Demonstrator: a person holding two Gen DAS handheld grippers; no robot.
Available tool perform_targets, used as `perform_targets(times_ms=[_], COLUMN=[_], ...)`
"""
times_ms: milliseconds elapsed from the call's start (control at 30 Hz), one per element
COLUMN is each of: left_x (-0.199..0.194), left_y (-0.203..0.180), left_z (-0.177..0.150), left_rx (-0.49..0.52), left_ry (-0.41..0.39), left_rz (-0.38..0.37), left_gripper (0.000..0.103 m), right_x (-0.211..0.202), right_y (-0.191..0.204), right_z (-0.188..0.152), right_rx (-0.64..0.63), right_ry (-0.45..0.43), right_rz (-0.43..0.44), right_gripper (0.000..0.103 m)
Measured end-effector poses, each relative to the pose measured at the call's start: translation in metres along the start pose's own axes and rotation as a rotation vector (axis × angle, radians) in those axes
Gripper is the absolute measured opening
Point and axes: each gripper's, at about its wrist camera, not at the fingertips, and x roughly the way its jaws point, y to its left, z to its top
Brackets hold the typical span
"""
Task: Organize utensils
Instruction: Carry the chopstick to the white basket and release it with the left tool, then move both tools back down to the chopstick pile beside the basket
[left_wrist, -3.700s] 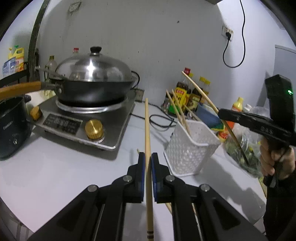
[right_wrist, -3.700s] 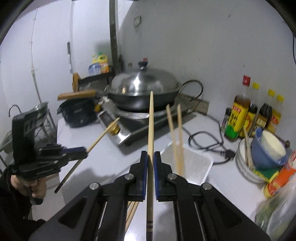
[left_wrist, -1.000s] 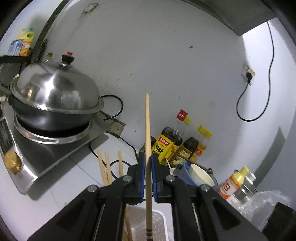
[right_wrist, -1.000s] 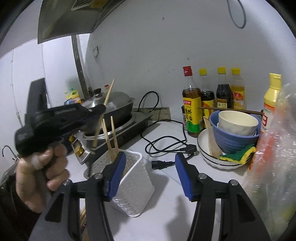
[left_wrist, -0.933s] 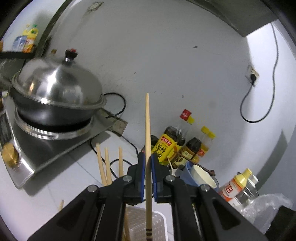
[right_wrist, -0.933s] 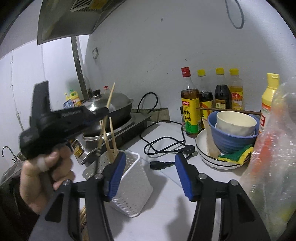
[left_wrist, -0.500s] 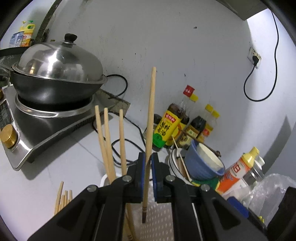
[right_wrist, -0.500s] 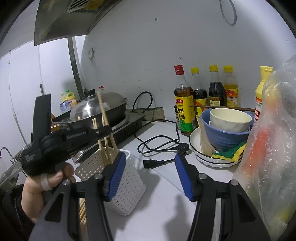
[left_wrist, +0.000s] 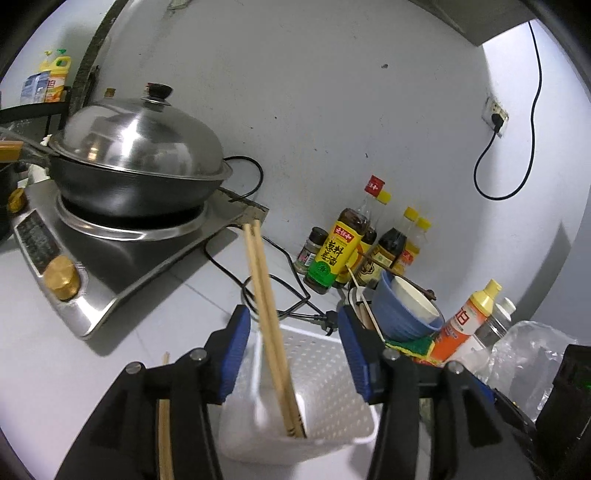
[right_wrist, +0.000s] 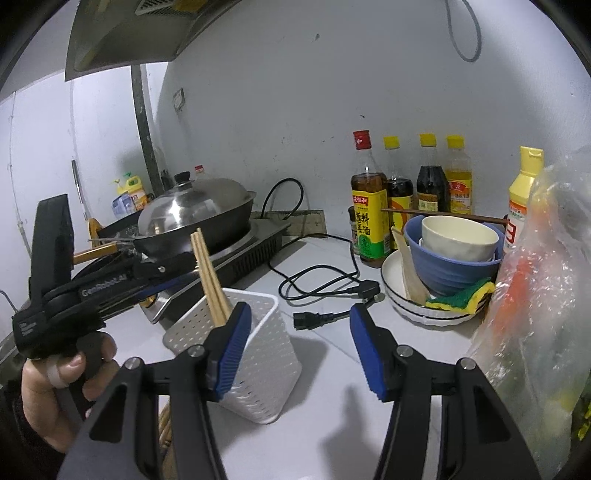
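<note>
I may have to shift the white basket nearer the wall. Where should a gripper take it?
Grip the white basket by its thin upper rim on the side away from the leaning chopsticks, coming from above; its perforated walls look too wide to span.

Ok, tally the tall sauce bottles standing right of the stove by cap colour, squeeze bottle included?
Red-capped glass bottle: 1
Yellow-capped glass bottles: 3
Yellow-capped plastic squeeze bottle: 1
Total: 5
</note>
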Motion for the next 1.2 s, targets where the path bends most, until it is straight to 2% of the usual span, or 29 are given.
perform_targets(times_ms=[667,1033,1200], left_x=[-0.078,-0.1,-0.104], left_y=[0.067,0.094,0.102], left_z=[-0.015,-0.023,-0.029], left_rx=[-0.037,-0.041,0.0], left_ry=[-0.028,-0.023,-0.022], left_rz=[0.013,0.015,0.051], left_gripper=[0.052,0.053,0.053], right_x=[-0.021,-0.023,-0.015], right_y=[0.087,0.112,0.117], right_z=[-0.011,-0.02,-0.027], right_rx=[-0.102,-0.141,-0.144], right_ry=[0.036,0.066,0.099], right_rz=[0.003,-0.008,-0.018], right_gripper=[0.053,0.053,0.053])
